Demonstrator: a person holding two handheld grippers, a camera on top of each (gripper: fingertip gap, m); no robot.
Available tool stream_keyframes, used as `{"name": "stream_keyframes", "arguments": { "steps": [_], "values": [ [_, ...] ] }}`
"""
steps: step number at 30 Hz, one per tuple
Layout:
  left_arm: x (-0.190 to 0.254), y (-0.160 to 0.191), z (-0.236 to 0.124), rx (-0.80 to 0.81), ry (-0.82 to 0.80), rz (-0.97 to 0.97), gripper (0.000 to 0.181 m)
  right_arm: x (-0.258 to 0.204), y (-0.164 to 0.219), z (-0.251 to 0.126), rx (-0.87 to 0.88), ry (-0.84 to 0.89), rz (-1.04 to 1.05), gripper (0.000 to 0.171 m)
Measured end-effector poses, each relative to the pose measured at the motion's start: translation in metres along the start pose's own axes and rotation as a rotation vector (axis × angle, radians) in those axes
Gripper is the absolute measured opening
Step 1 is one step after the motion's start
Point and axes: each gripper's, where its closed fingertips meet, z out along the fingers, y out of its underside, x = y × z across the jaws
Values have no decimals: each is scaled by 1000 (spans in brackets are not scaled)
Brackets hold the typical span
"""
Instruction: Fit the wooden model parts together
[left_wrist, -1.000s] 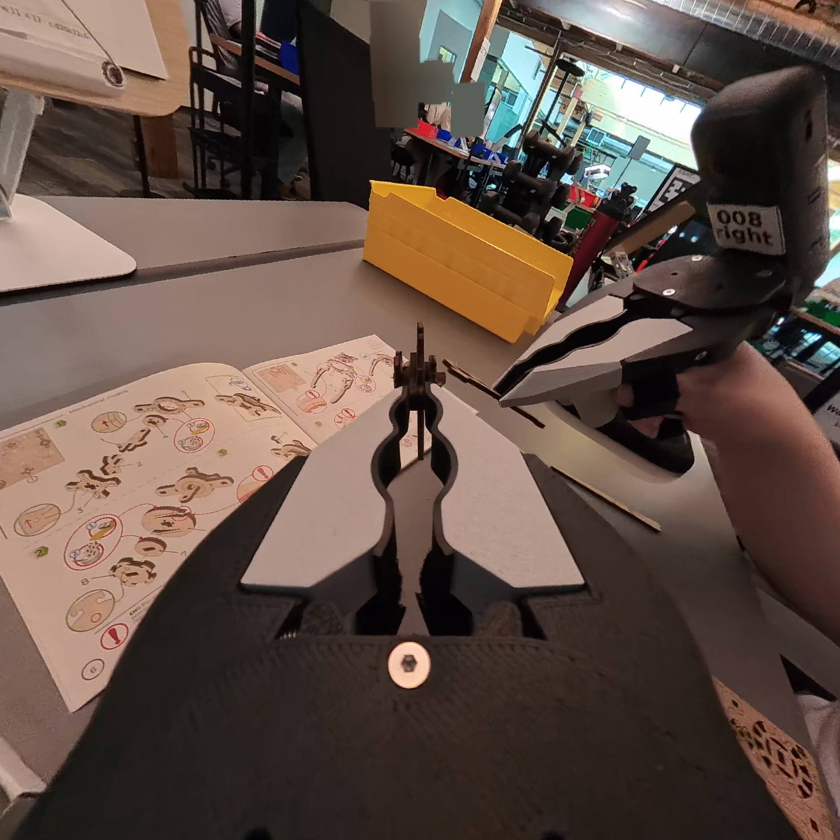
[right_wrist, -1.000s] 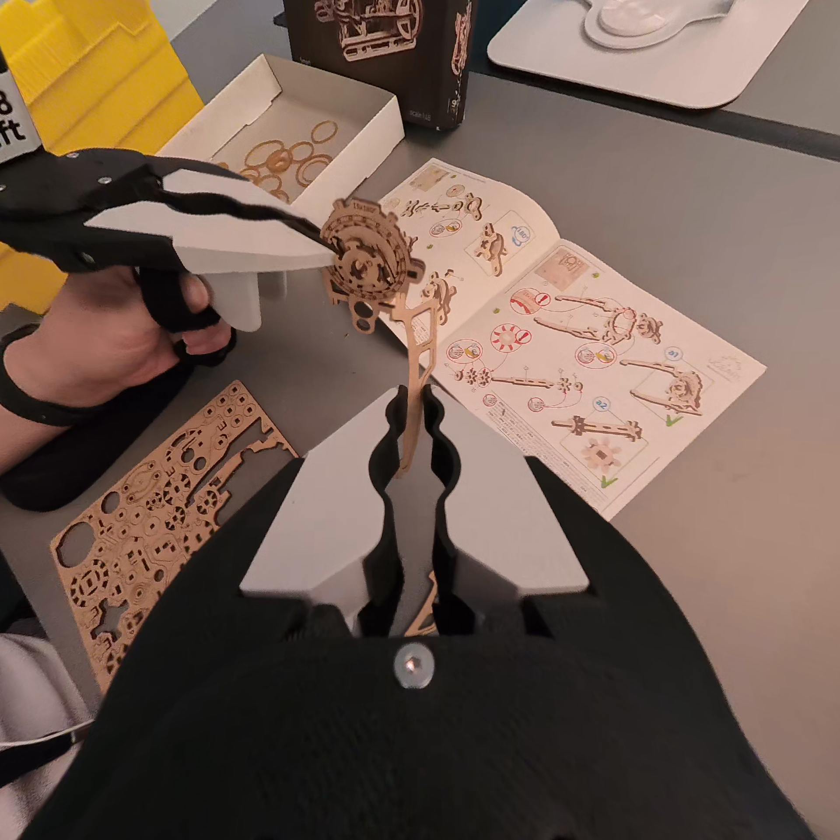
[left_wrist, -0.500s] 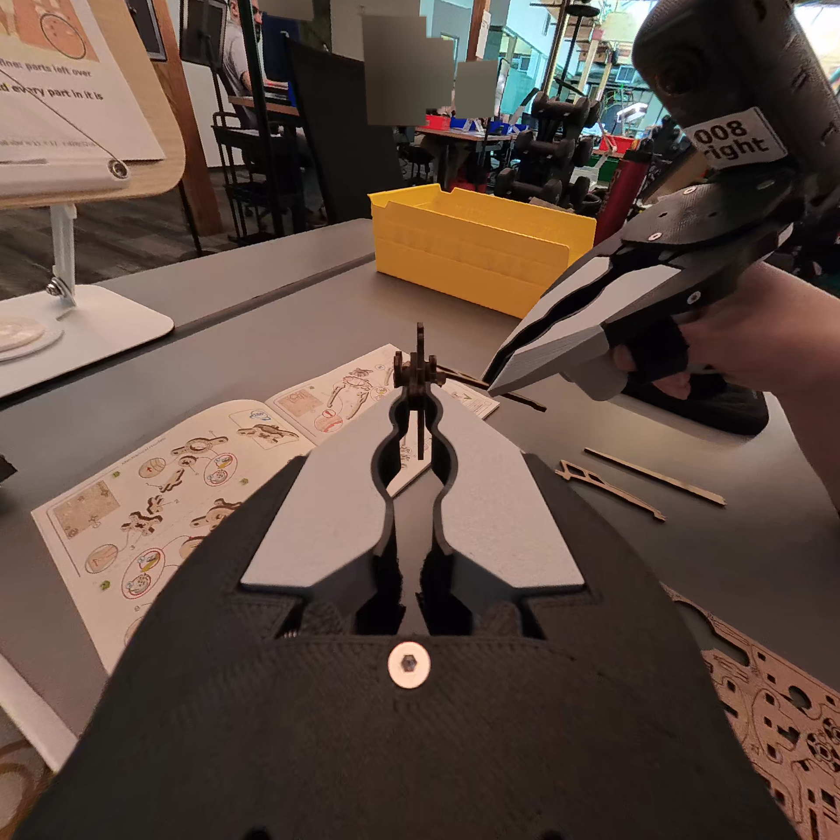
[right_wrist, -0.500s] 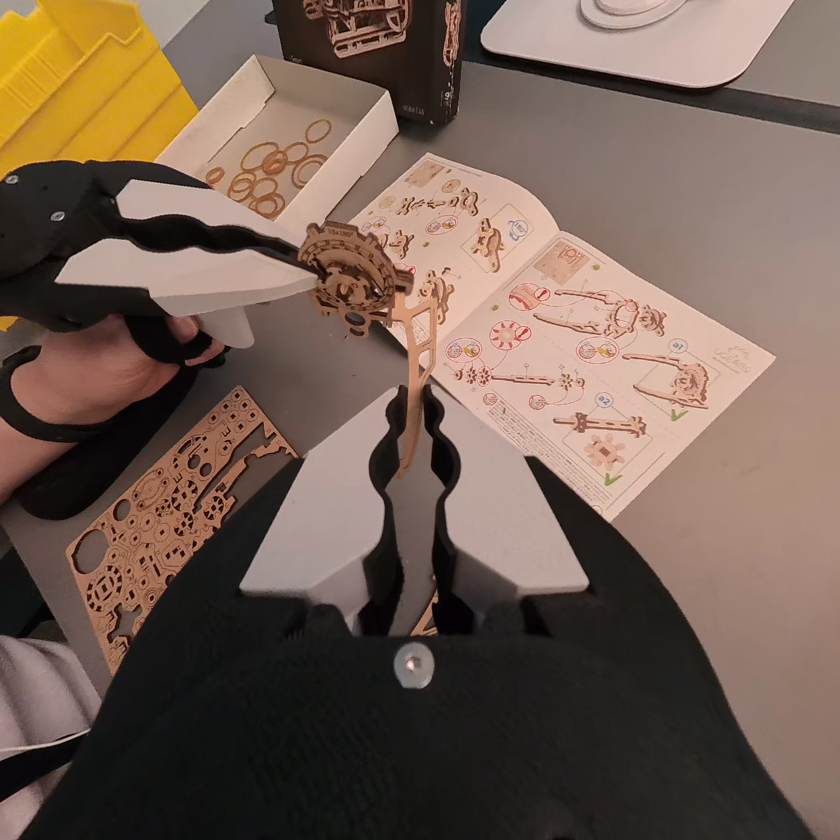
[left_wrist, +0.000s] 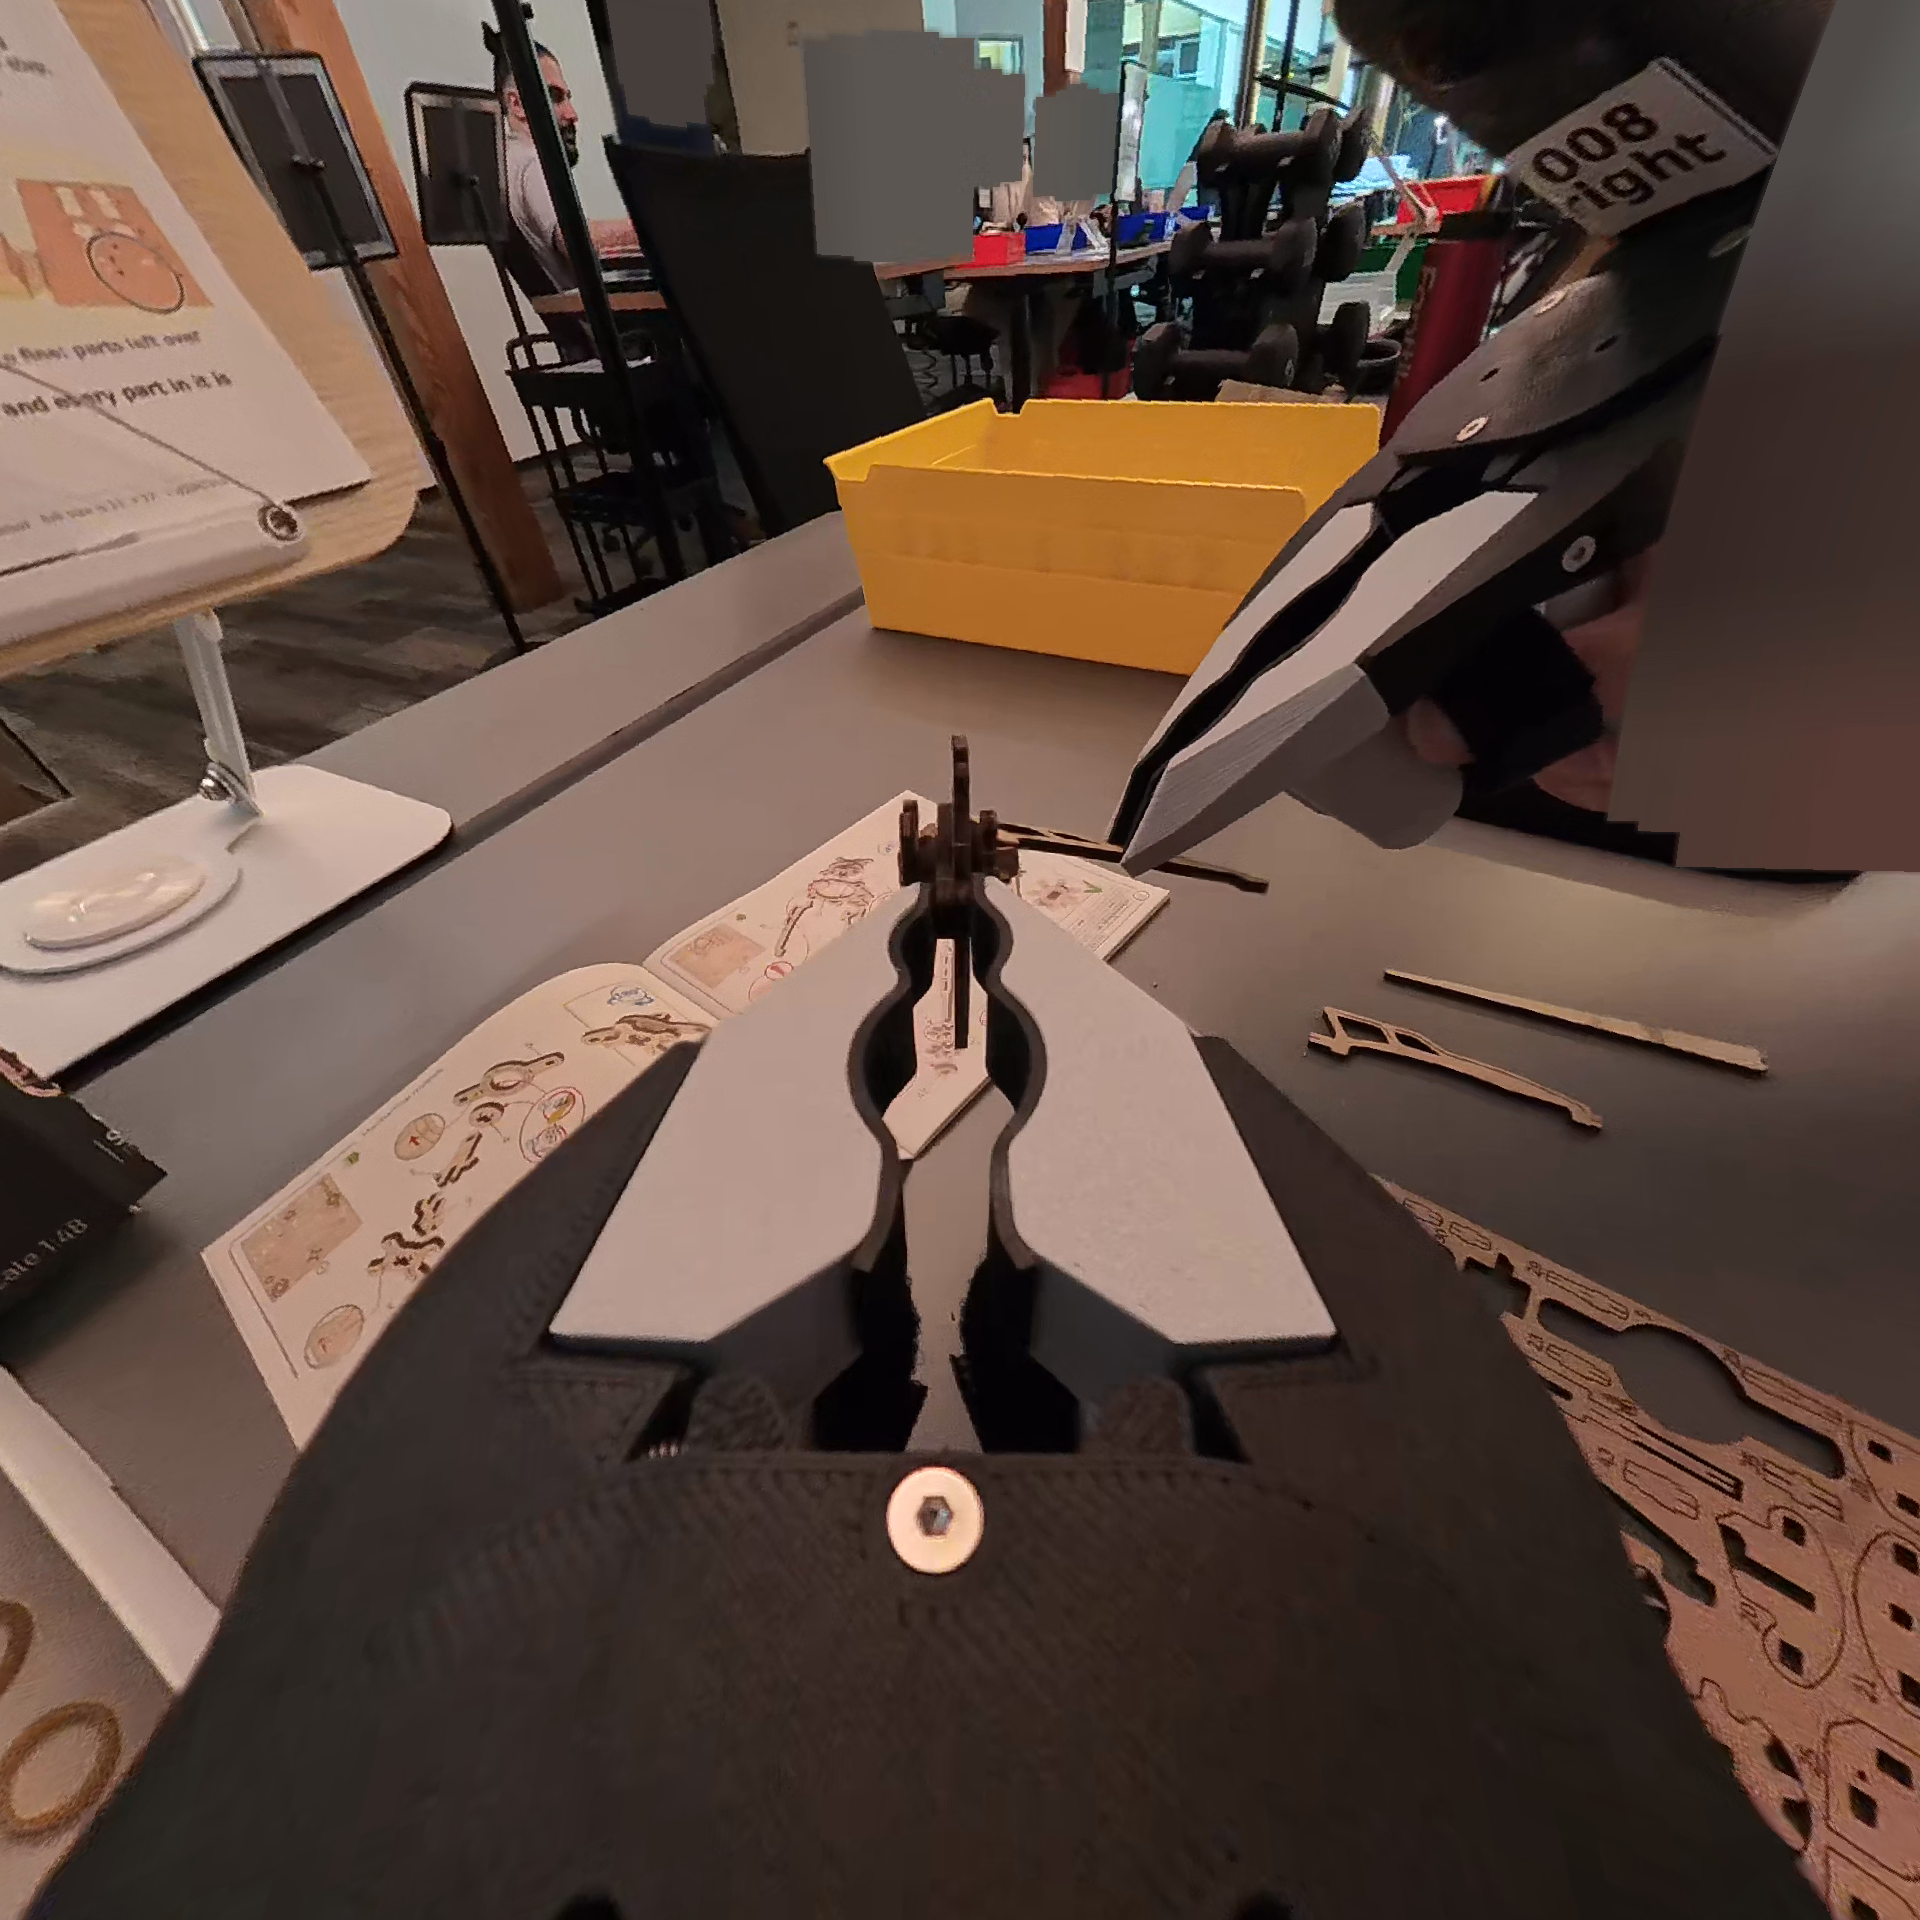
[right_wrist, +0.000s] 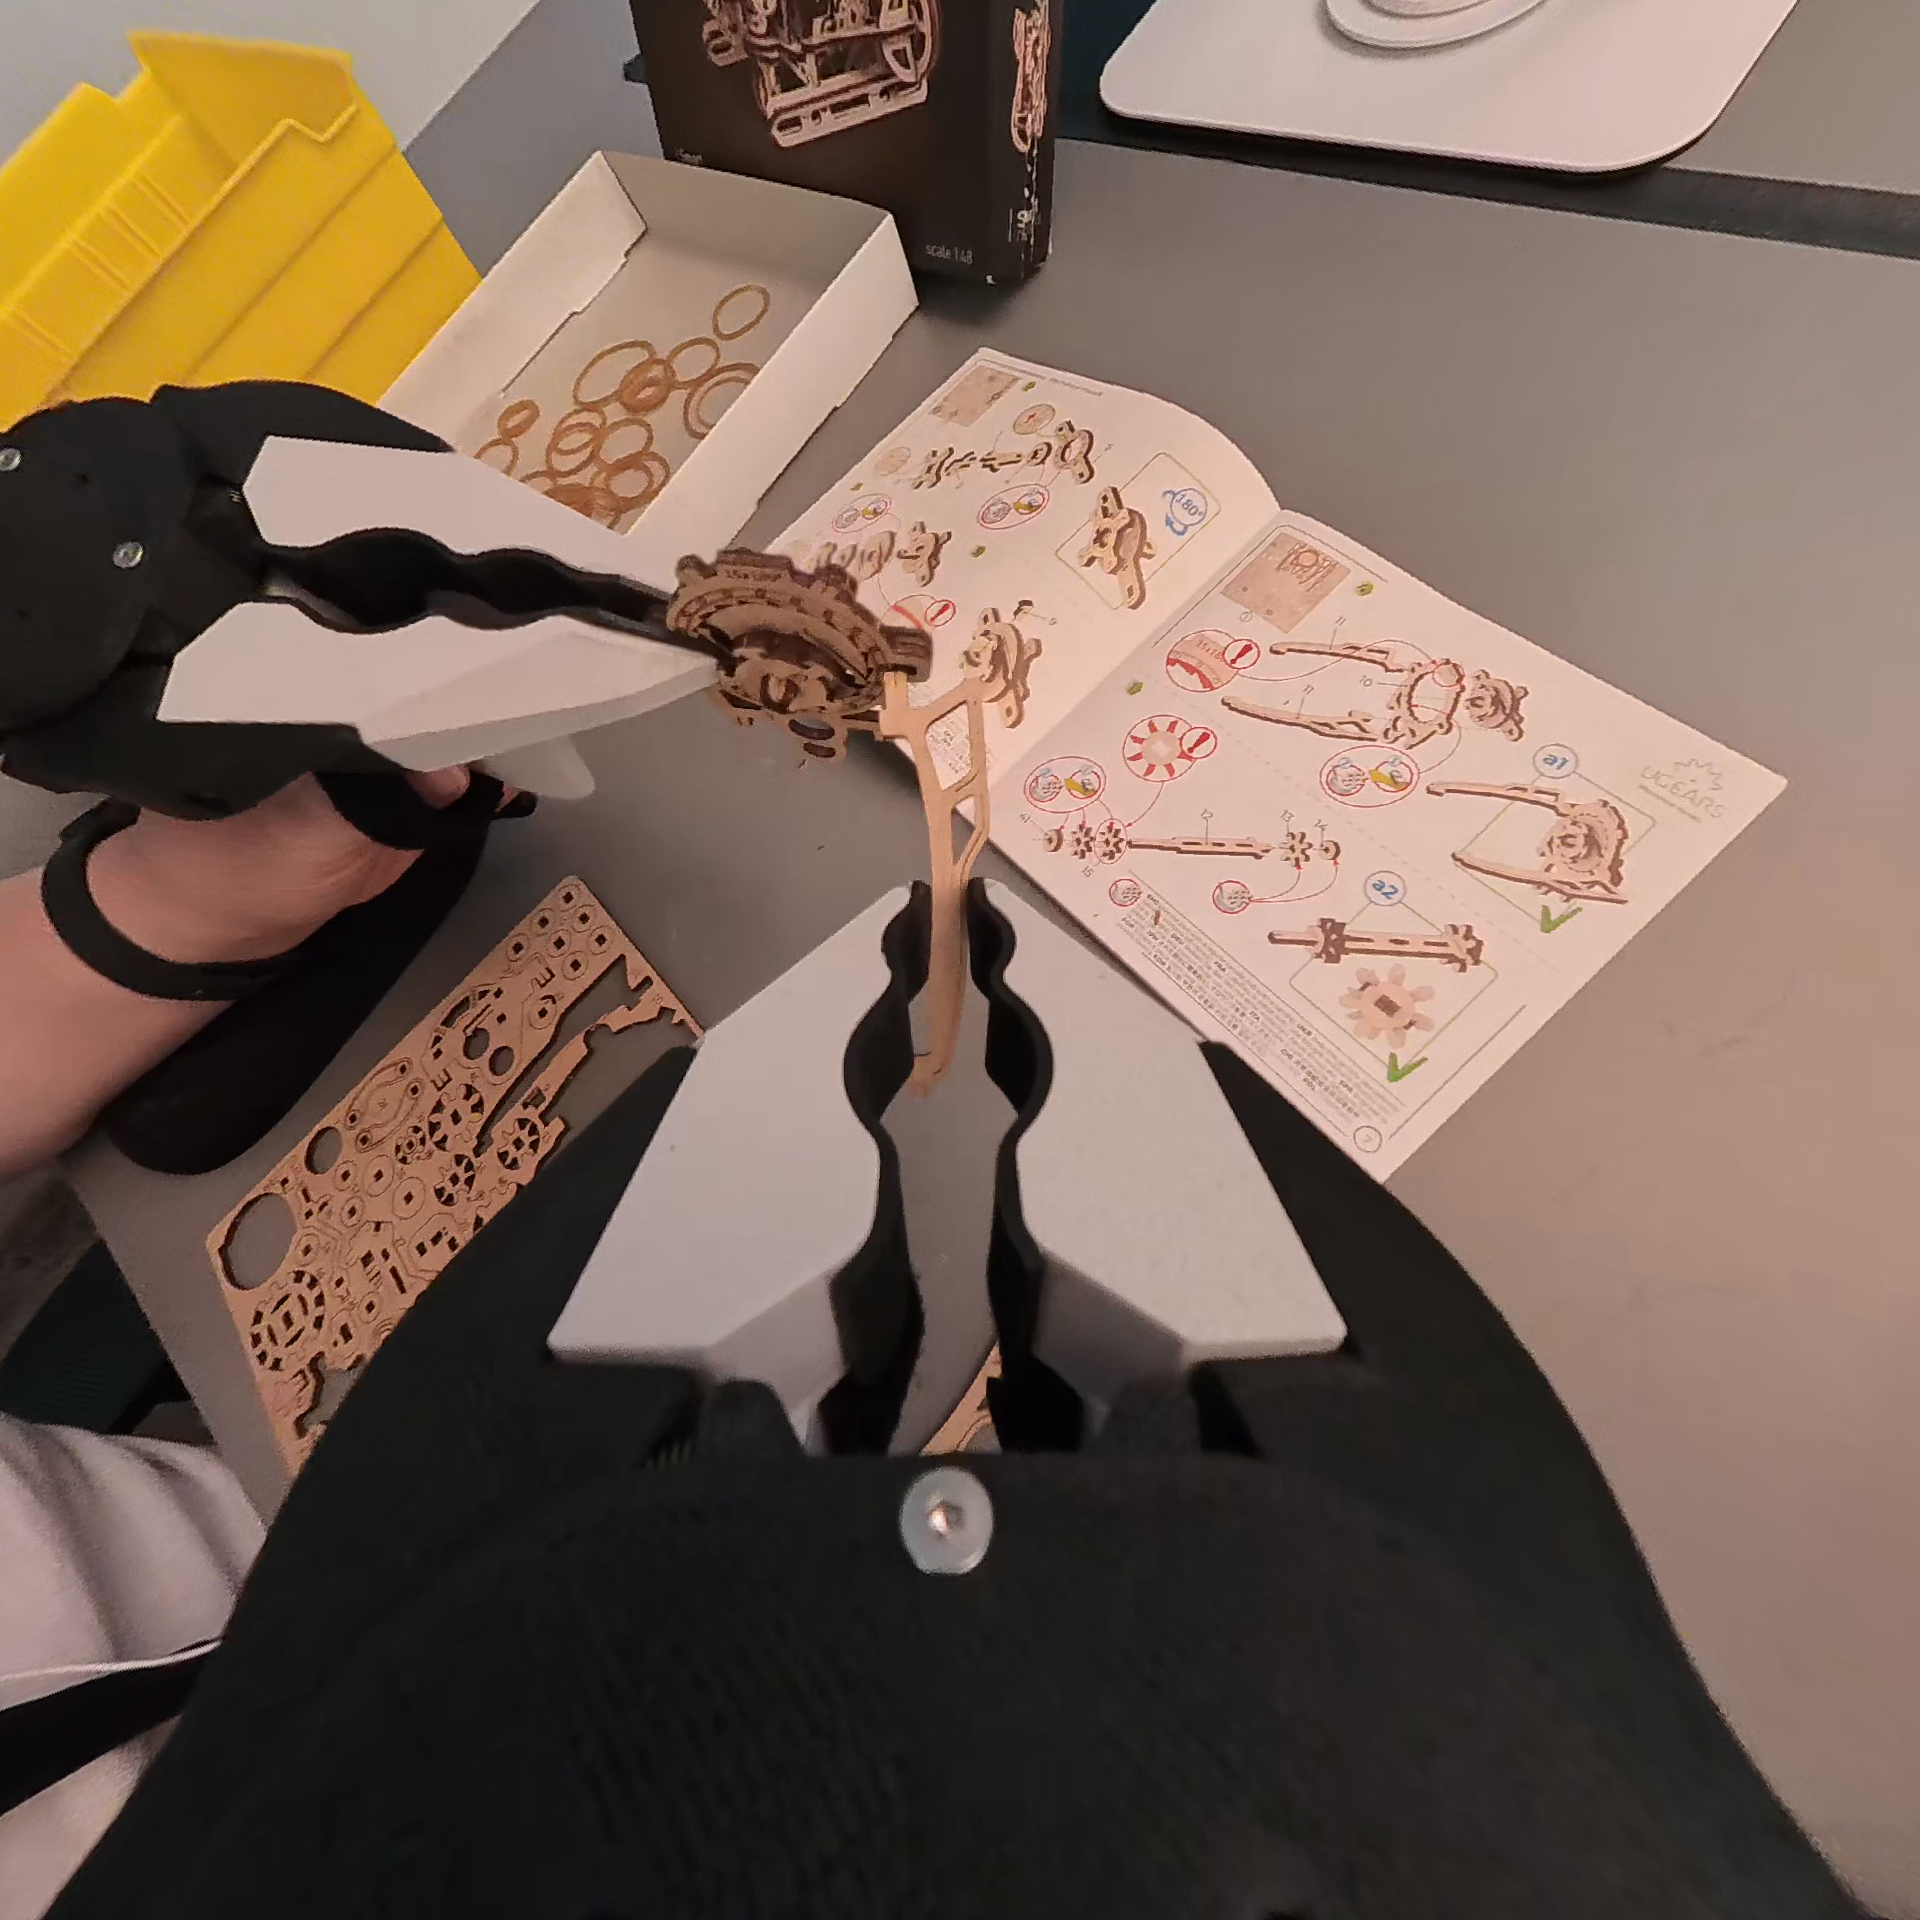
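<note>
My left hand-held gripper (right_wrist: 707, 665): clamps the gear wheel (right_wrist: 795, 660).
My right hand-held gripper (right_wrist: 940, 904): pinches the wooden arm (right_wrist: 951, 831).
Bench (right_wrist: 1558, 416): grey; booklet (right_wrist: 1299, 748) at 1 o'clock, yellow bin (left_wrist: 1091, 540) at 12.
Room: open workshop.

Printed writing stood on a white label (left_wrist: 1631, 156) atop the right gripper (left_wrist: 1132, 847), across the open instruction booklet (right_wrist: 1351, 644), on the dark model box (right_wrist: 852, 125) and on a propped poster board (left_wrist: 156, 312).

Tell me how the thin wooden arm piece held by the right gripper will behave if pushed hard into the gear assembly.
The thin, cut-out wooden arm piece probably flexes and may snap. Held only at its lower end by the right gripper, it could pivot. The round wooden gear assembly looks sturdier.
</note>
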Motion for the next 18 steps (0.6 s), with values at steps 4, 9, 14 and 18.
{"name": "stream_keyframes", "arguments": {
  "steps": [4,9,14,18],
  "values": [
    [4,-3,-1,14,17,34,3,-1,0,-4,9,-35,27,6],
    [9,-6,-2,29,52,49,3,0,2,-10,16,-40,25,6],
    [11,-6,-2,20,30,118,3,-1,0,-12,36,-49,38,6],
    [13,-7,-2,23,10,163,4,-1,0,-13,50,-39,30,6]
  ]
}}
